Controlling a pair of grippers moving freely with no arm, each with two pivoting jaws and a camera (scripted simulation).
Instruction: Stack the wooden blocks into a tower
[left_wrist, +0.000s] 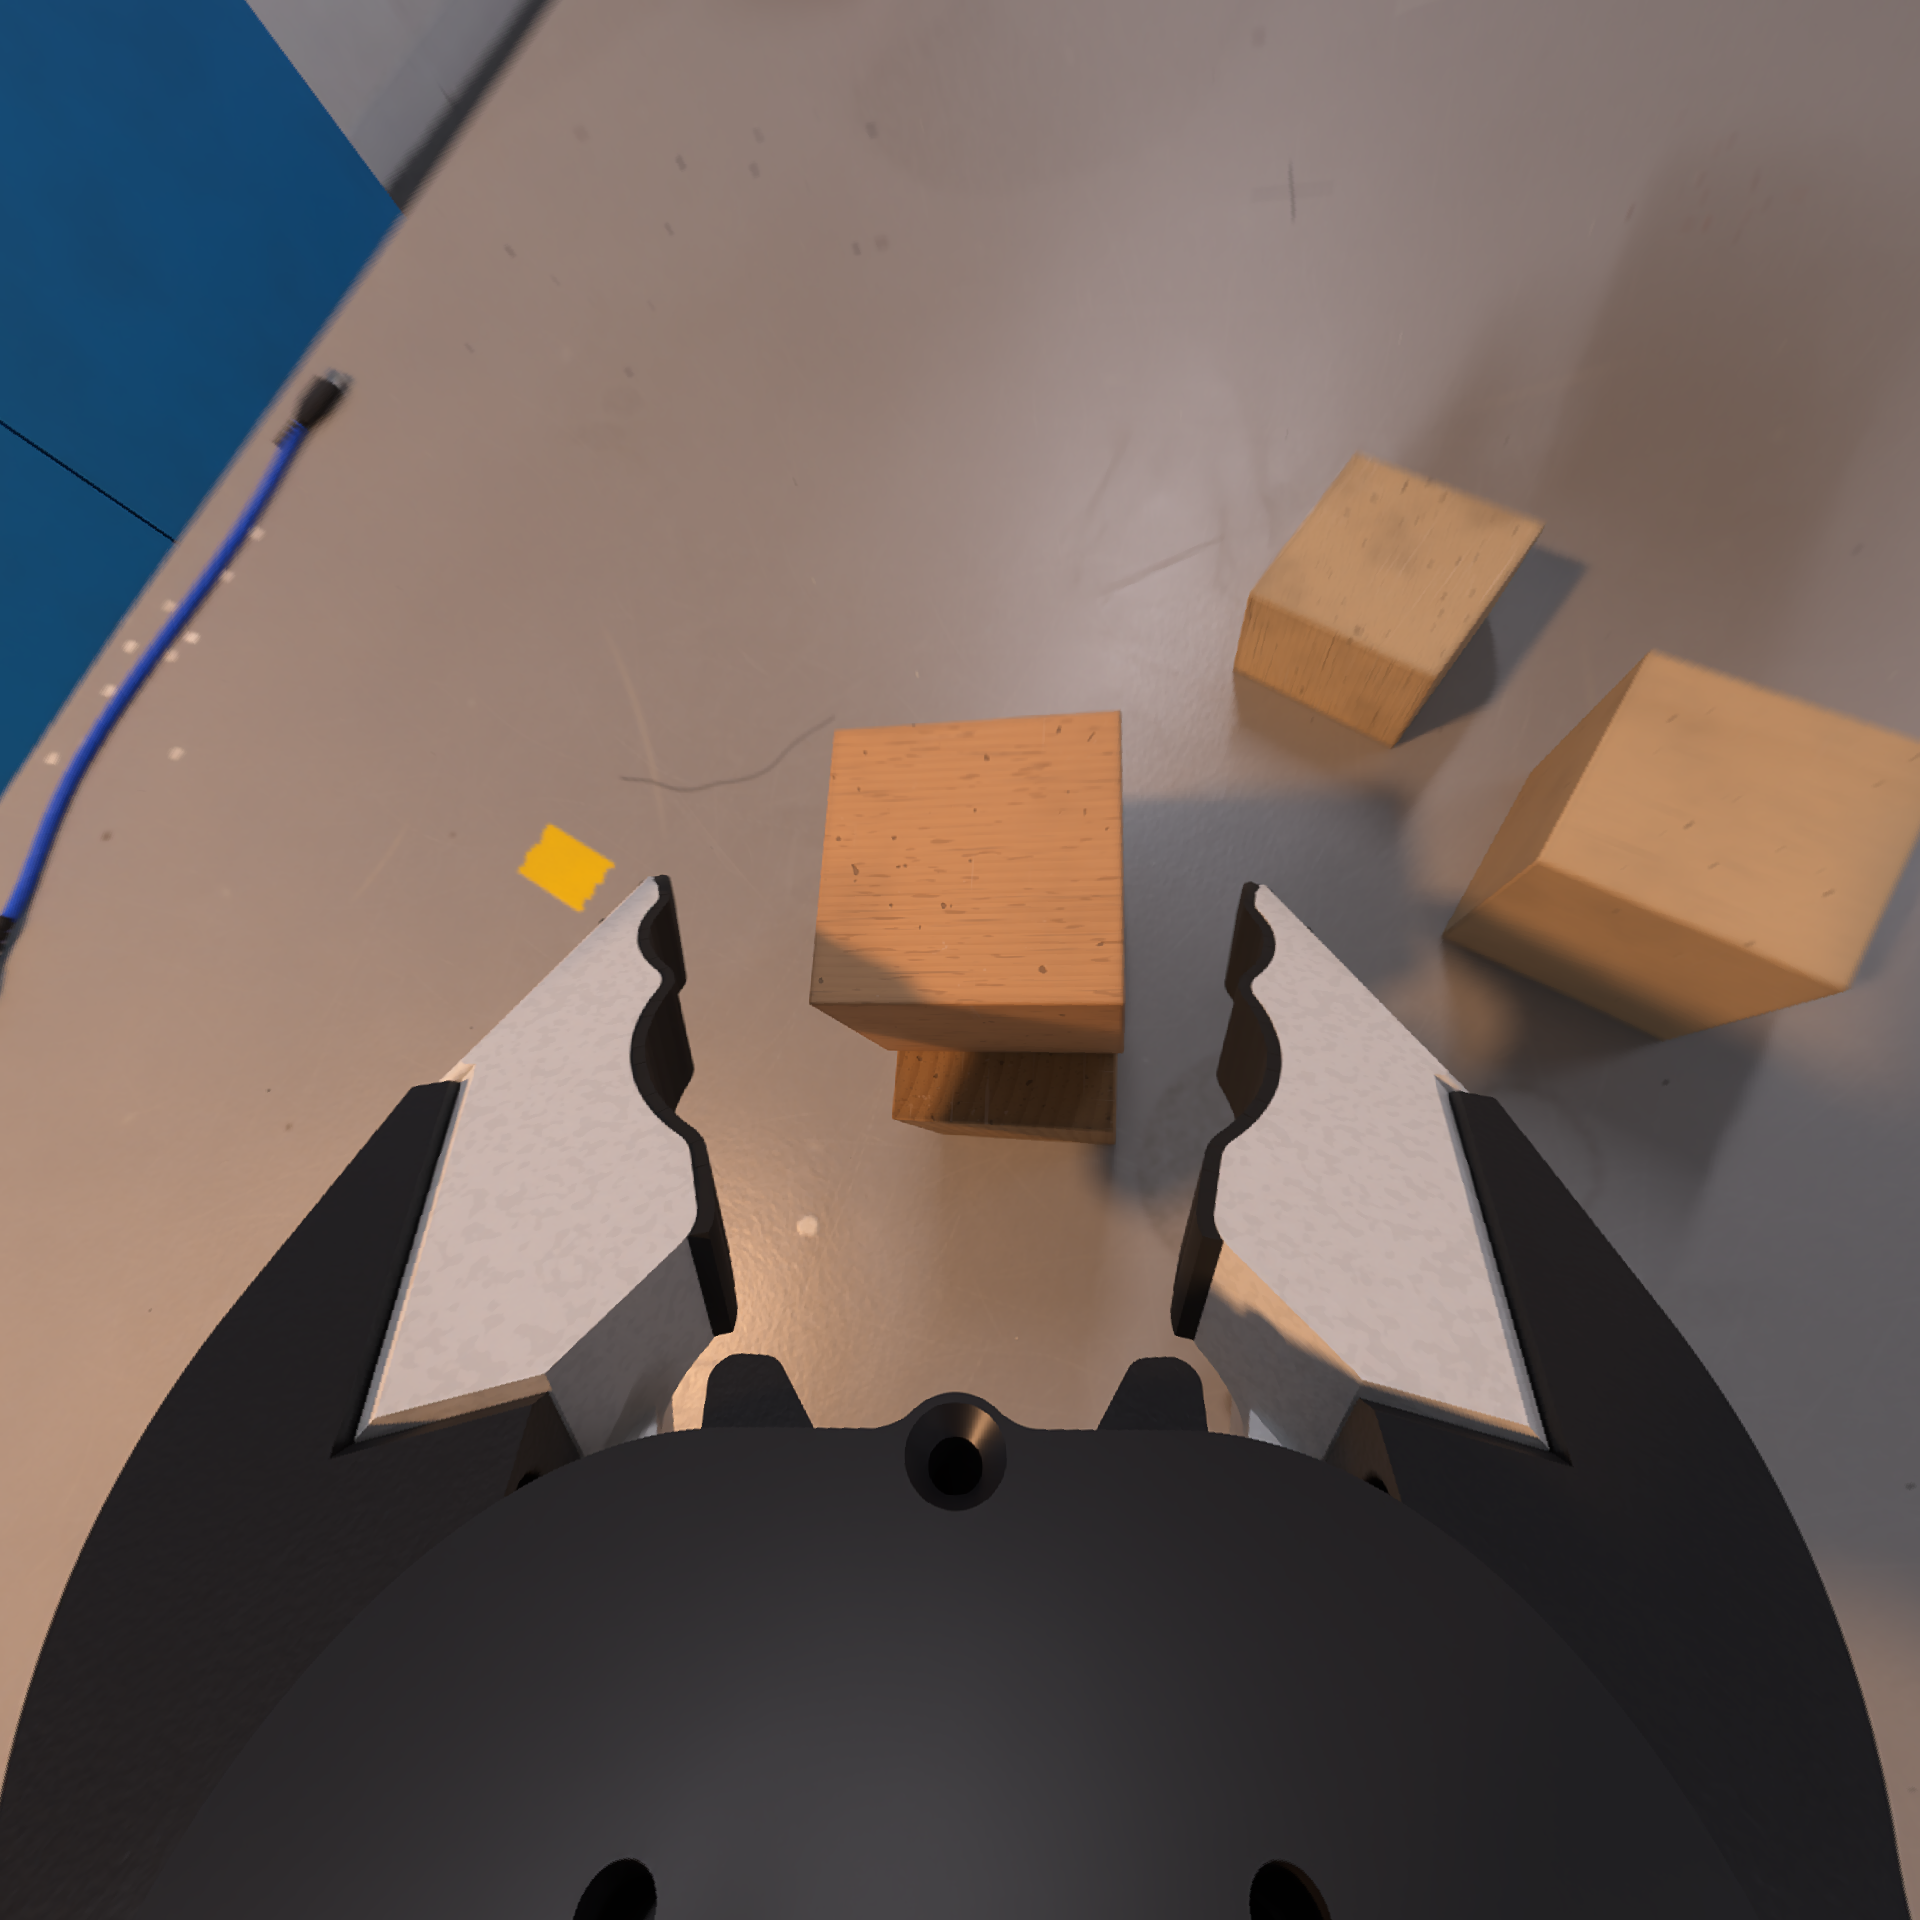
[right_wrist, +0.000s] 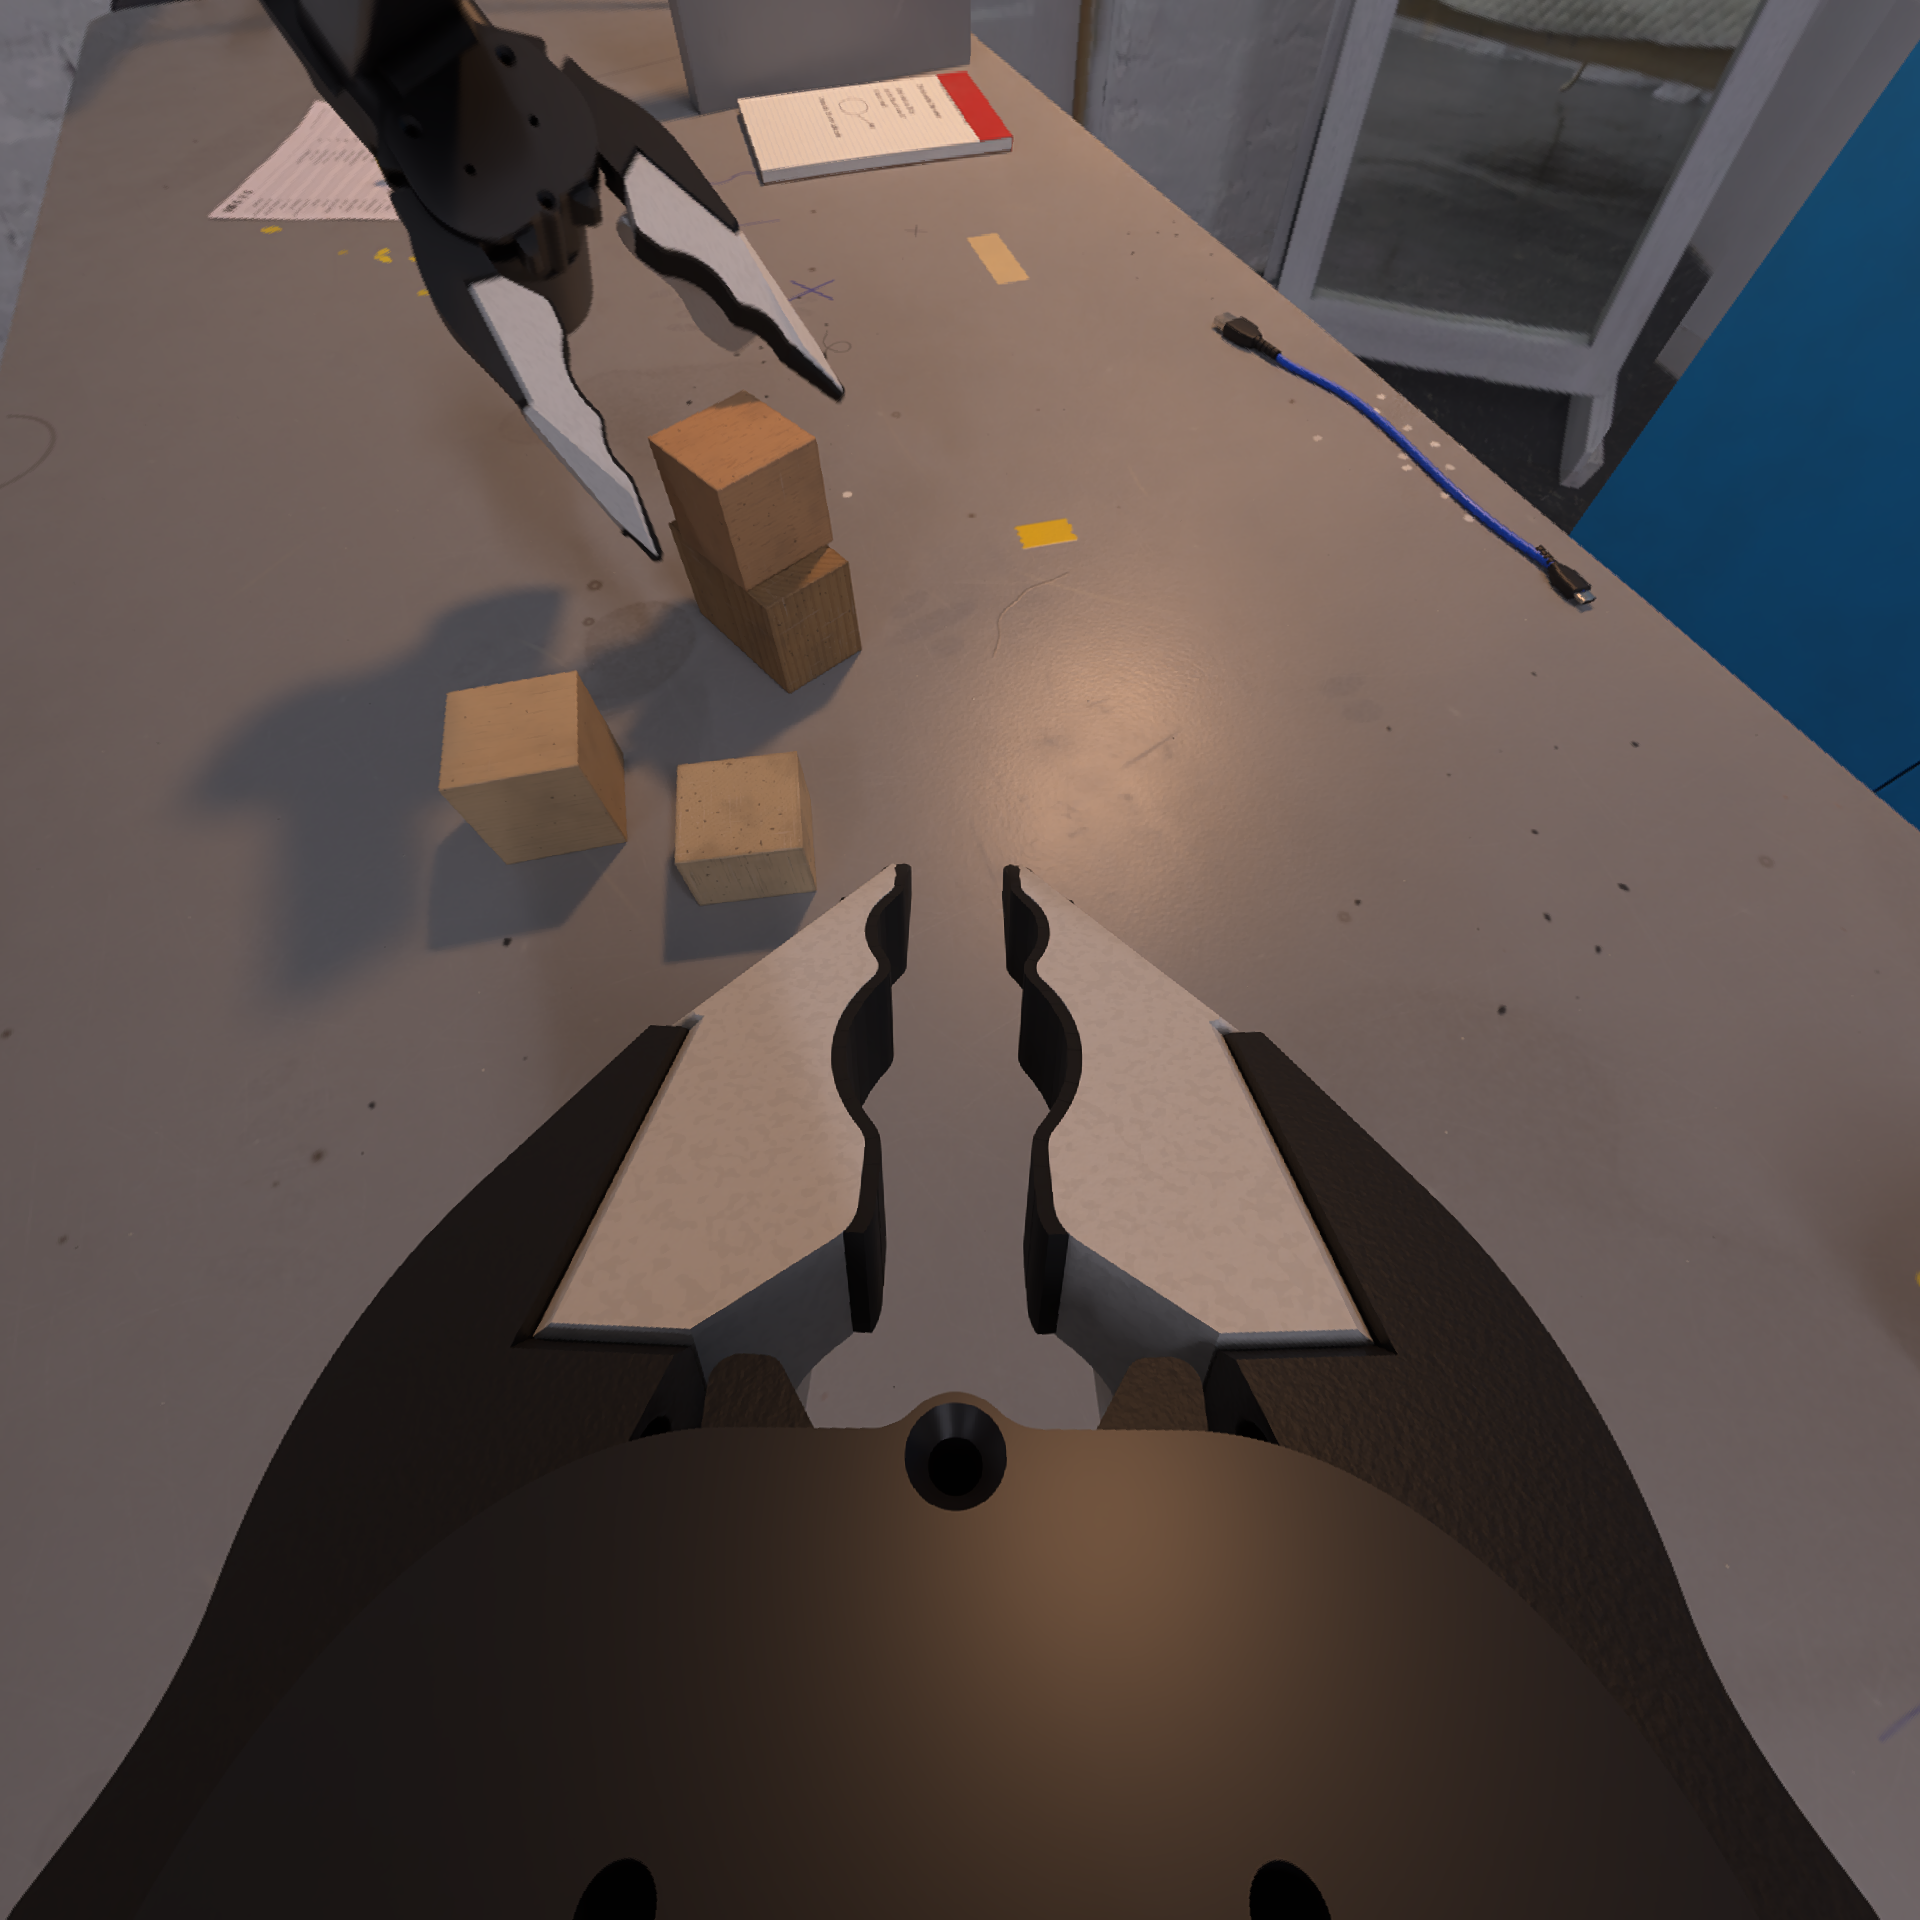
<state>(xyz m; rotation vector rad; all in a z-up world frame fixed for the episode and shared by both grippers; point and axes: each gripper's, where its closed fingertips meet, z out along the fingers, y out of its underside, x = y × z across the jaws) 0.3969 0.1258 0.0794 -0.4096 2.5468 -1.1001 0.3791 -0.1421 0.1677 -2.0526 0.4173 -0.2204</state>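
Note:
An orange wooden block (left_wrist: 971, 862) sits skewed on a darker wooden block (left_wrist: 1003, 1091), a two-block stack on the grey table (left_wrist: 831, 416). My left gripper (left_wrist: 956, 883) is open and empty, hovering just above the stack with a finger on each side. Two pale wooden blocks (left_wrist: 1371, 592) (left_wrist: 1683, 842) lie loose to the right. In the right wrist view, the stack (right_wrist: 743, 488) (right_wrist: 800, 623) stands under the left gripper (right_wrist: 744, 472). The pale blocks (right_wrist: 530, 764) (right_wrist: 743, 821) lie nearer. My right gripper (right_wrist: 956, 873) is empty, with a narrow gap between its fingers, just right of the nearest pale block.
A blue cable (left_wrist: 156, 644) (right_wrist: 1413, 447) lies along the table's edge by a blue panel (left_wrist: 156, 260). Yellow tape (left_wrist: 566, 865) (right_wrist: 1044, 533) marks the table. A notebook (right_wrist: 873, 125) and a paper sheet (right_wrist: 312, 177) lie at the far end.

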